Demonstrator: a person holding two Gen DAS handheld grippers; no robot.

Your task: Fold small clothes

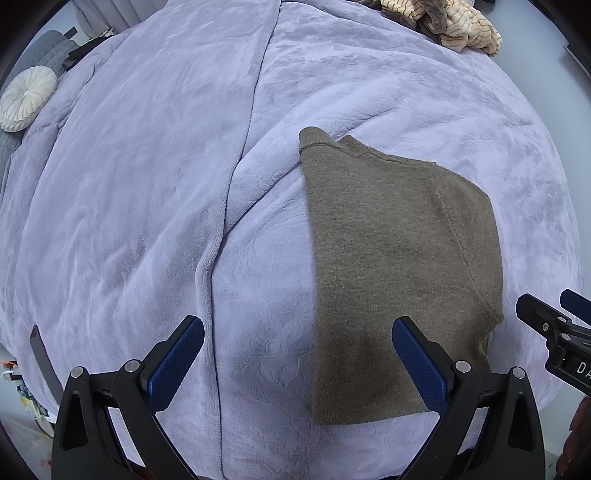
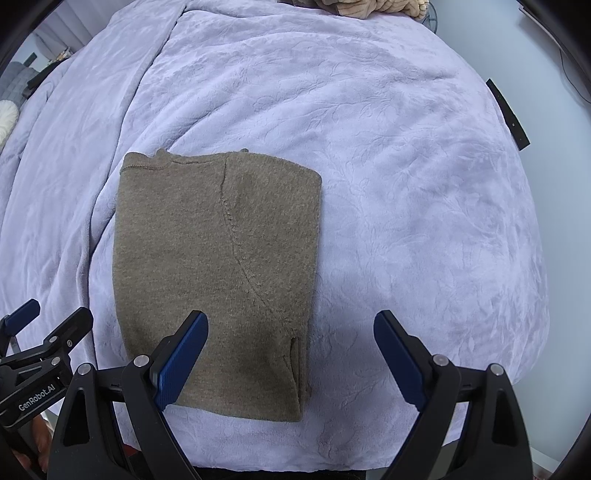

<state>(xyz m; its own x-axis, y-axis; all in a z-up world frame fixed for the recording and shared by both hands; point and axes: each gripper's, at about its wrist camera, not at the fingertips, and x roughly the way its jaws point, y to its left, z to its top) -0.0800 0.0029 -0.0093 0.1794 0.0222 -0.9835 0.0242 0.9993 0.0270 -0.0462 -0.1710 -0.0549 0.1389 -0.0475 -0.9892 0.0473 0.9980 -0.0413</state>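
Note:
A brown knit garment (image 1: pixel 391 258) lies folded into a flat rectangle on the lavender blanket (image 1: pixel 147 184). In the right wrist view the same garment (image 2: pixel 214 266) sits left of centre, its seam curving down the top layer. My left gripper (image 1: pixel 297 328) hovers open over the garment's near left edge, its right finger above the cloth and nothing held. My right gripper (image 2: pixel 291 325) is open too, above the garment's near right edge, its left finger over the cloth. Each gripper shows at the edge of the other's view: the right gripper (image 1: pixel 554 325) and the left gripper (image 2: pixel 48 325).
A pile of beige striped clothes (image 1: pixel 443 22) lies at the far edge of the bed, also seen as the clothes pile (image 2: pixel 369 7). A round white cushion (image 1: pixel 26 98) rests on a grey chair at far left. The blanket (image 2: pixel 406 184) spreads wide to the right.

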